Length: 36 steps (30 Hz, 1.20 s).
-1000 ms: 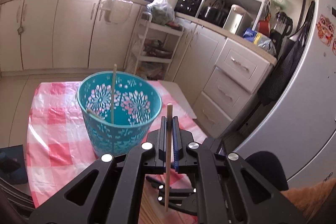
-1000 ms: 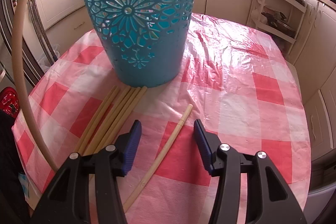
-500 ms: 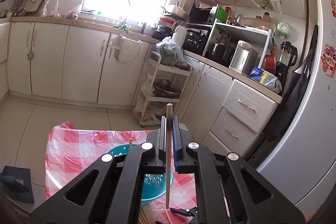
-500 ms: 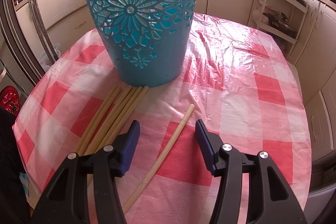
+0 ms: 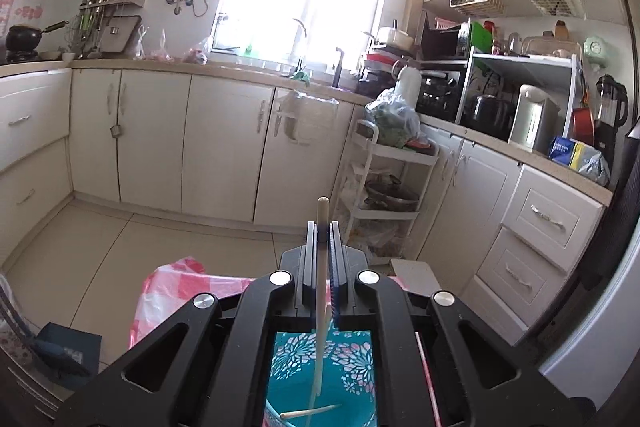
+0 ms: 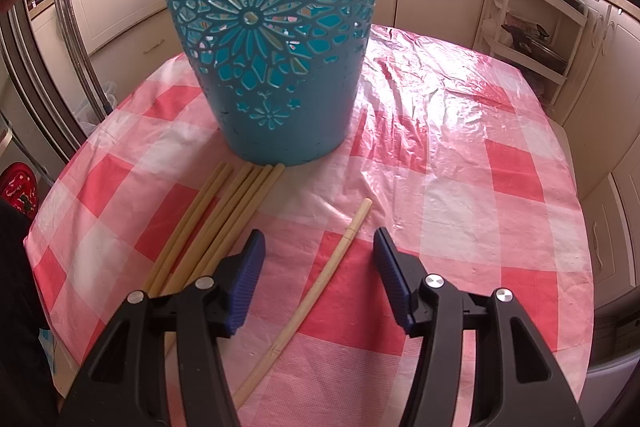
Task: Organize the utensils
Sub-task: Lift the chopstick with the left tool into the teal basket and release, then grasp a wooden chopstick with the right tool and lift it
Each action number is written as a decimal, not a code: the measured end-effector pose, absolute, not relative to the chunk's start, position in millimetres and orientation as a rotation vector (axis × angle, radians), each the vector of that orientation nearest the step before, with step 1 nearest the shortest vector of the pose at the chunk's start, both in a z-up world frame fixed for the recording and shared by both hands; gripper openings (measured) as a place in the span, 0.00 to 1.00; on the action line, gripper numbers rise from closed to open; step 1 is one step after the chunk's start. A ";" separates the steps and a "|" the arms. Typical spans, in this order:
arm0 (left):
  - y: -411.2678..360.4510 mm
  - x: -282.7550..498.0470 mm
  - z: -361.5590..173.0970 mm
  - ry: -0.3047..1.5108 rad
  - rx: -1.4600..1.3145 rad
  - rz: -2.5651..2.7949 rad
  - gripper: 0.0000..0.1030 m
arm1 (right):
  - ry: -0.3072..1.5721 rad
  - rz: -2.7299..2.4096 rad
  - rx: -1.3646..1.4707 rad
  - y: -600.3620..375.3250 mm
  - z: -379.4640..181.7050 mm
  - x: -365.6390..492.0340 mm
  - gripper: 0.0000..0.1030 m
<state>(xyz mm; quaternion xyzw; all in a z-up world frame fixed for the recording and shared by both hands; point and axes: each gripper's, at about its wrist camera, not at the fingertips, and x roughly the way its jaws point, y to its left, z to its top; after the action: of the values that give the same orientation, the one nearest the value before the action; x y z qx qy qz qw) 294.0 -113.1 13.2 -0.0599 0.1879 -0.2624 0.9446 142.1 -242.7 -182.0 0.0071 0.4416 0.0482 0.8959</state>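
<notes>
Left view above, right close beside (shared) teal basket [image 6: 272,39]

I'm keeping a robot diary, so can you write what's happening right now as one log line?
left gripper: shut on chopstick, above teal basket | right gripper: open, straddling single chopstick on table | bundle of chopsticks: waiting

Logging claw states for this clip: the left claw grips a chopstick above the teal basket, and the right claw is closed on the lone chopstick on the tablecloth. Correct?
Not quite. The right claw is open, its pads either side of the lone chopstick without touching it, as the right wrist view shows. The left claw does grip a chopstick above the teal basket.
</notes>
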 end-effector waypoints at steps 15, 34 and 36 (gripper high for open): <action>-89.6 276.6 -44.9 0.561 -0.087 -0.439 0.61 | 0.909 0.119 0.160 -259.3 -181.8 143.3 0.55; -16.9 292.4 -64.7 0.668 -0.267 -0.397 0.63 | 1.013 0.265 -0.247 -232.1 -175.7 156.4 0.06; -15.7 292.8 -65.0 0.672 -0.270 -0.394 0.63 | 1.036 0.255 -0.247 -234.2 -174.4 156.5 0.06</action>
<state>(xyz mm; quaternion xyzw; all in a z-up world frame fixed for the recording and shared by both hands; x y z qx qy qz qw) 292.8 -15.7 -65.0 -0.1311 0.3265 -0.1917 0.9162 156.5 -234.2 -174.4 -0.1174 0.4925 0.1211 0.8538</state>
